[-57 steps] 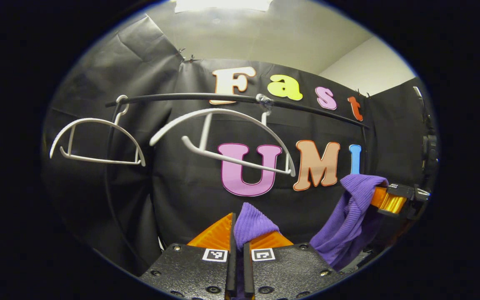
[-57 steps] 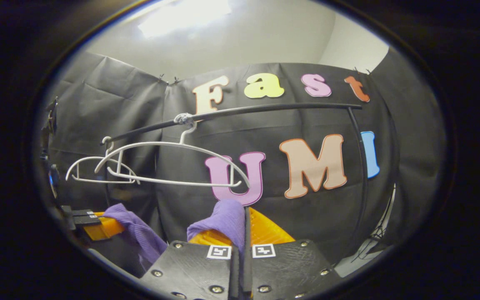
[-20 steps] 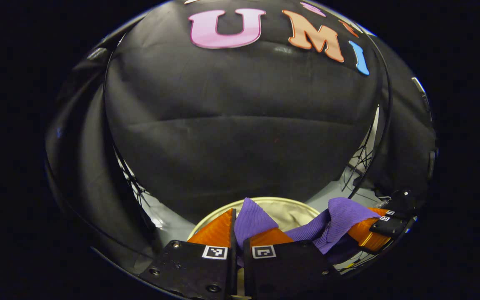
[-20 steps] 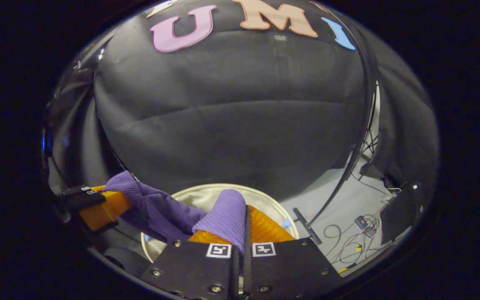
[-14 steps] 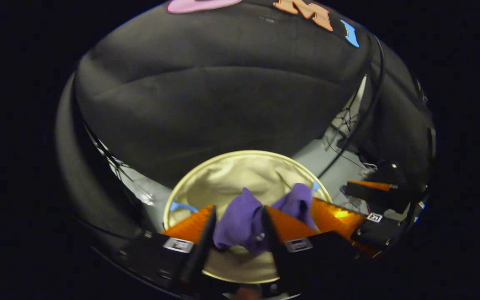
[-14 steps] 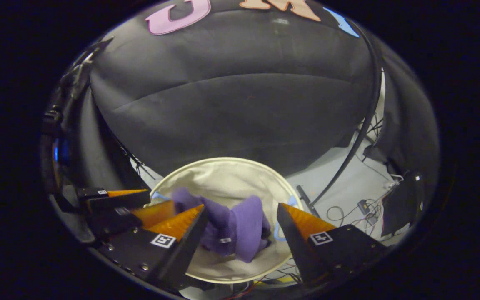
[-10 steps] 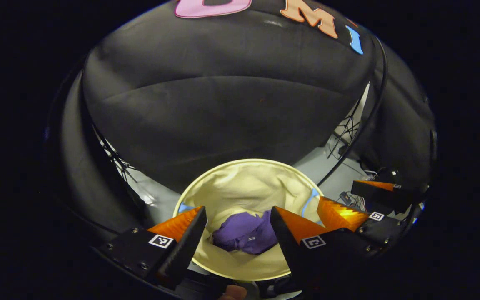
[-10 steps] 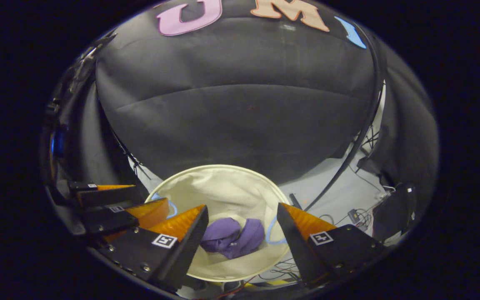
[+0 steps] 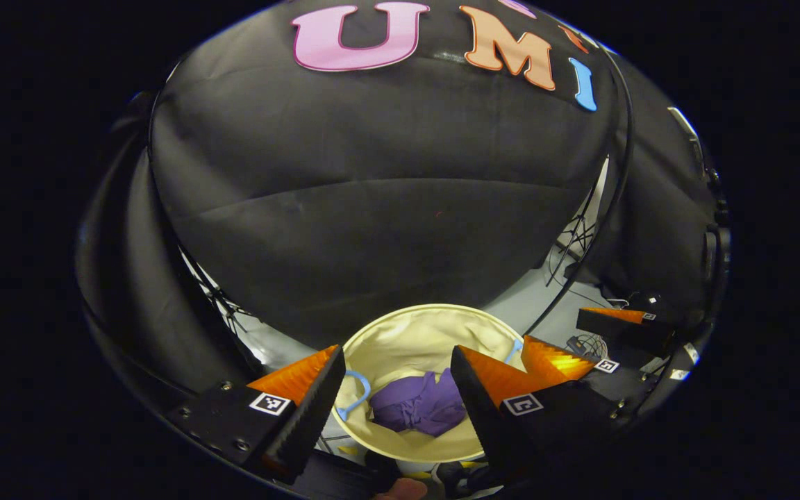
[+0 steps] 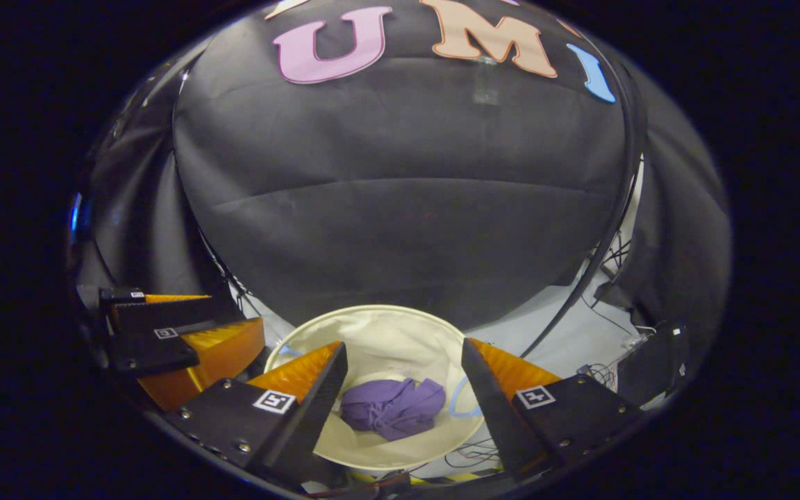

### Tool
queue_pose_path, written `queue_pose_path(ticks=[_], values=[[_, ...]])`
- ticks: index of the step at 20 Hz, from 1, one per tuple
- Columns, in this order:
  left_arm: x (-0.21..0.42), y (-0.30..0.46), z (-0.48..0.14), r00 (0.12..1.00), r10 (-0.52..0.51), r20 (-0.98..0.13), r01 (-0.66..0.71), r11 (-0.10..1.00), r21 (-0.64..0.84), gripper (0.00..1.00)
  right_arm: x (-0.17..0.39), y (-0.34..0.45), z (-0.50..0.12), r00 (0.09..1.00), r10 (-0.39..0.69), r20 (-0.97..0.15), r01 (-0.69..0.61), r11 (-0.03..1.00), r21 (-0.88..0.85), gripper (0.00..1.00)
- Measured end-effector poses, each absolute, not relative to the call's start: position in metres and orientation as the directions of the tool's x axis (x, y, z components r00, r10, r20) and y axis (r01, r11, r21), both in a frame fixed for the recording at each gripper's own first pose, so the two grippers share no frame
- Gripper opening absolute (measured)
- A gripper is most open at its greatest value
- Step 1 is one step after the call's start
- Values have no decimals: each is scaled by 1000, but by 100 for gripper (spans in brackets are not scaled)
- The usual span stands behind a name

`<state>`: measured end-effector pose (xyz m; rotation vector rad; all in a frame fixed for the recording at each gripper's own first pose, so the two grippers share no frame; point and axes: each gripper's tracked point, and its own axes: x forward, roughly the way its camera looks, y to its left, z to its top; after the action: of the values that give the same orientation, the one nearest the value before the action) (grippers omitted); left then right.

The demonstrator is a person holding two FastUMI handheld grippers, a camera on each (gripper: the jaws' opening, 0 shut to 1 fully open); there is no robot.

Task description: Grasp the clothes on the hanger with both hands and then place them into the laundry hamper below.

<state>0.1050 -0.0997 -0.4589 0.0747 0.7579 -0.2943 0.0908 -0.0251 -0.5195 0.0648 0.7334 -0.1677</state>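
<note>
The purple garment [image 9: 419, 411] [image 10: 393, 407] lies crumpled on the bottom of the round cream laundry hamper [image 9: 400, 335] [image 10: 386, 326], free of both grippers. My left gripper [image 9: 396, 360] hangs above the hamper, open, with nothing between its fingers. Above the same hamper my right gripper [image 10: 403, 351] also stands open and holds nothing. In the left gripper view the right gripper [image 9: 584, 340] appears at the lower right. In the right gripper view the left gripper [image 10: 185, 323] appears at the lower left.
Black cloth [image 10: 400, 208] walls the booth behind the hamper. A thin black rack pole [image 10: 608, 236] curves down on the right. Cables and a dark box [image 10: 650, 361] lie on the pale floor to the right. The hamper has blue handles [image 9: 353, 399].
Both grippers carried the garment down from the hangers to the hamper, opened and let it fall in. Over the last half second both grippers rose a little; the garment lies still.
</note>
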Motion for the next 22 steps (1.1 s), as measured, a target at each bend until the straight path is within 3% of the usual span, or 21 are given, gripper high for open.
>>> queue_pose_path(ticks=[4,5,6,9,11,12,14,22], values=[[109,-98,-427,712,-238,-660,282,958,-40,95,98,-23,-482,761,-138,-633,178,984,0,99],[112,-96,-417,725,-233,-648,279,960,-33,95,99,-24,-472,768,-143,-624,183,983,0,94],[114,-95,-405,741,-229,-631,274,961,-27,95,101,-23,-461,779,-140,-611,180,984,4,99],[122,-88,-362,792,-220,-569,252,968,-24,95,105,-19,-422,815,-143,-561,177,984,6,99],[123,-79,-329,834,-209,-511,237,971,-10,95,106,-16,-391,844,-143,-517,175,984,14,94],[124,-75,-308,858,-203,-471,230,973,-2,95,107,-14,-373,860,-143,-490,174,985,18,99],[123,-67,-264,900,-201,-387,219,976,1,95,107,-9,-333,892,-142,-429,168,986,21,99],[99,-53,-140,955,-237,-176,224,970,-90,91,78,5,-186,968,-155,-195,157,988,-7,99]])
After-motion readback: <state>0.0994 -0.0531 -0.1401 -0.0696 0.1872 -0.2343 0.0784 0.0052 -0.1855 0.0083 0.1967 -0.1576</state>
